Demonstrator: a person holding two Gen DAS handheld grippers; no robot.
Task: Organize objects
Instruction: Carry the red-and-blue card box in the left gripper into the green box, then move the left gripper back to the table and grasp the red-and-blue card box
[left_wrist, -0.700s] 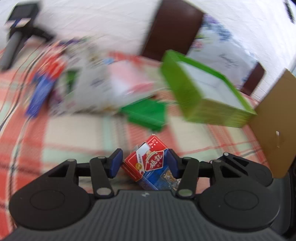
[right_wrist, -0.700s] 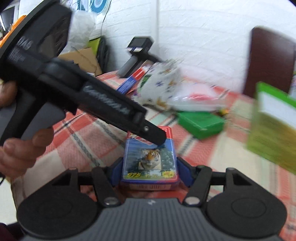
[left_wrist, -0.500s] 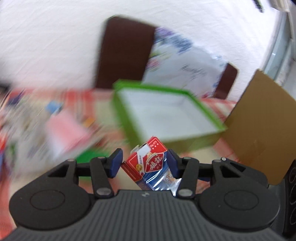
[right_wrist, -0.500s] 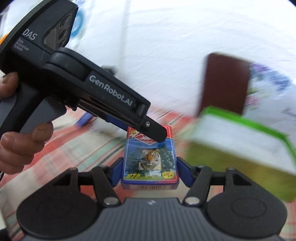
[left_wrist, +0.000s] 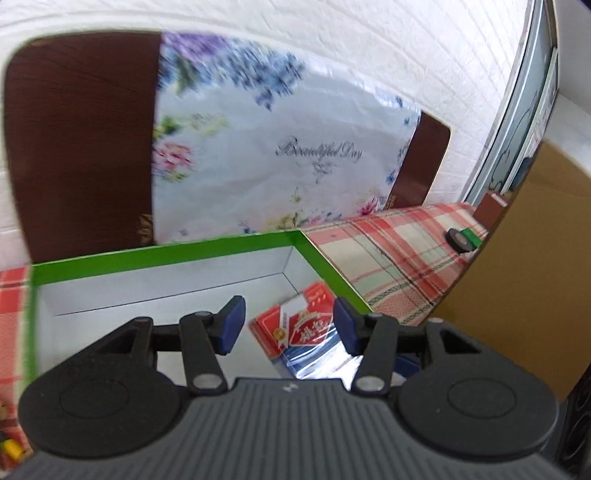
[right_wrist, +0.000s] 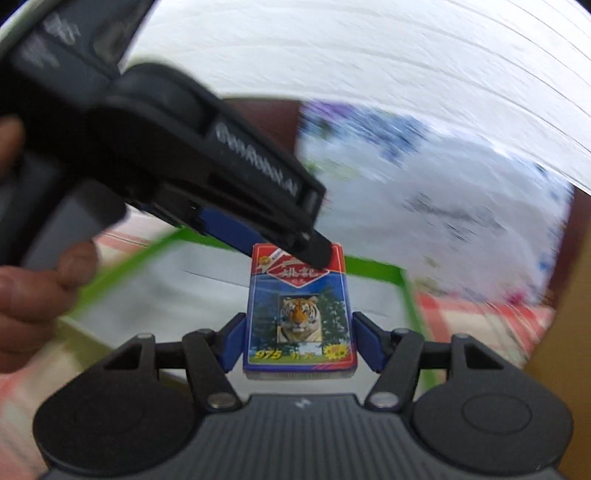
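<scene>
Card packs are on their way into the green box (left_wrist: 325, 258): the left hand-held gripper (left_wrist: 288, 325) stands spread, its red-and-blue pack (left_wrist: 299, 328) lying free on the box floor by the right wall. Just beyond that box's near rim, the right hand-held gripper (right_wrist: 299, 341) pinches the tiger pack (right_wrist: 299, 314); best lowered flat beside the first before letting go.

I see one red-and-blue card pack (left_wrist: 303, 328) lying tilted inside the green-rimmed white box (left_wrist: 166, 251); a second tiger-printed pack (right_wrist: 299, 314) sits upright above it.
</scene>
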